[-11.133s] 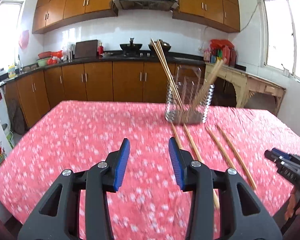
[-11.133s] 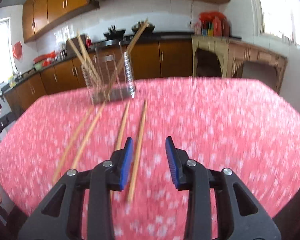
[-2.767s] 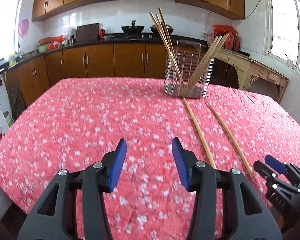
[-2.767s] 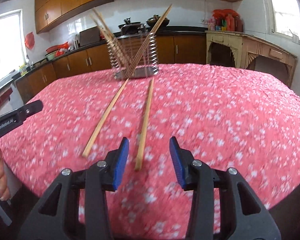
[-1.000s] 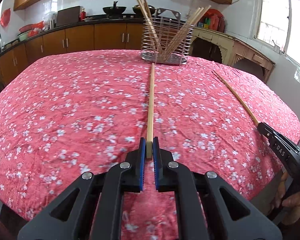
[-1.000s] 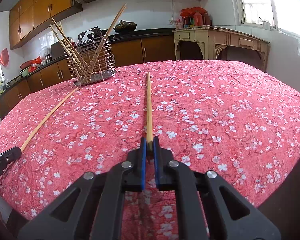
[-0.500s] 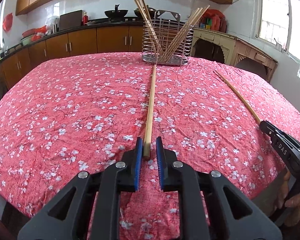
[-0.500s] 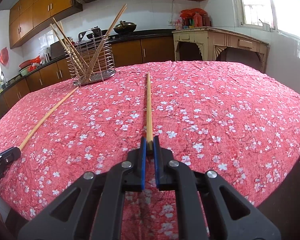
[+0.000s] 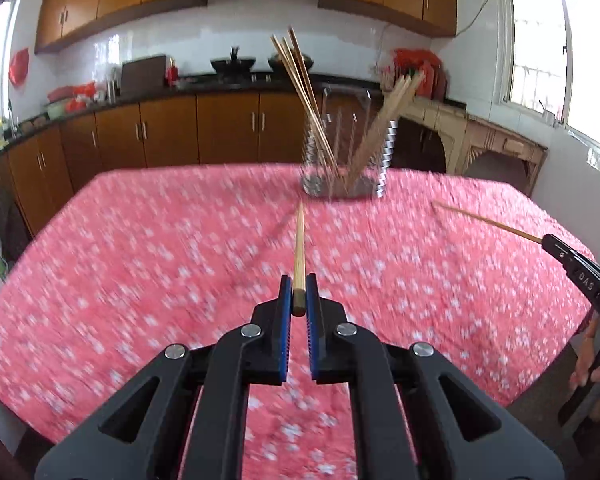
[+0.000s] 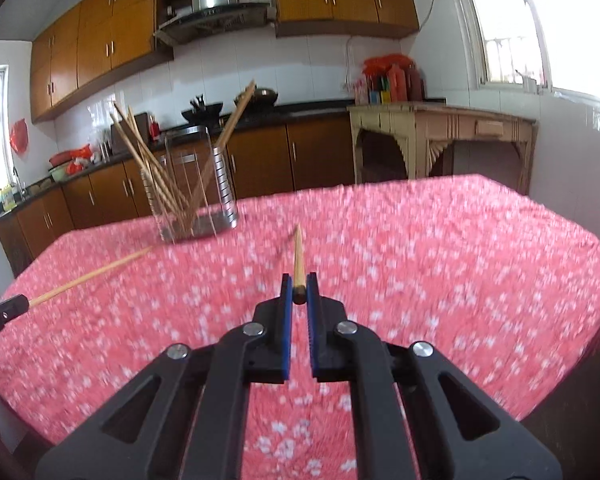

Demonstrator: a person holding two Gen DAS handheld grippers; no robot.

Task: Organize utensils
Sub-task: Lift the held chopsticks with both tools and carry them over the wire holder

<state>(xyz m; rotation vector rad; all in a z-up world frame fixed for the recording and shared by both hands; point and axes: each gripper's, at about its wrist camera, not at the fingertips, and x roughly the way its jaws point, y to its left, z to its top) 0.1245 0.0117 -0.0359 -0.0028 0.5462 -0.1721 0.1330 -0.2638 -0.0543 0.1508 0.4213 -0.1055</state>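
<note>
Across the lower half of both wrist views spreads the red floral tablecloth [image 9: 148, 248], blurred now where half a second ago it was sharp, and sitting lower in the frame, with more of the kitchen cabinets [image 9: 228, 128] showing above it. Toward the upper centre of my left view stands the wire utensil holder [image 9: 346, 160], with chopsticks already leaning out of it to both sides; in my right view it sits at upper left [image 10: 196, 196].

My left gripper [image 9: 299, 300] fills the bottom of its frame, blue pads closed on the butt end of the left chopstick [image 9: 299, 248], which points straight up the picture toward the holder. A half second back this stick lay flat on the cloth and the pads stood slightly apart around it; now they pinch it and its tip is off the table, a faint shadow trailing to its left.

My right gripper [image 10: 299, 294] is likewise clamped on the end of the right chopstick [image 10: 298, 256], lifted clear of the cloth where earlier it rested.

At the right edge of the left view, the right gripper's black nose [image 9: 580, 276] and its stick angle in; at the left edge of the right view, the left gripper's tip [image 10: 0, 312] does the same.
</note>
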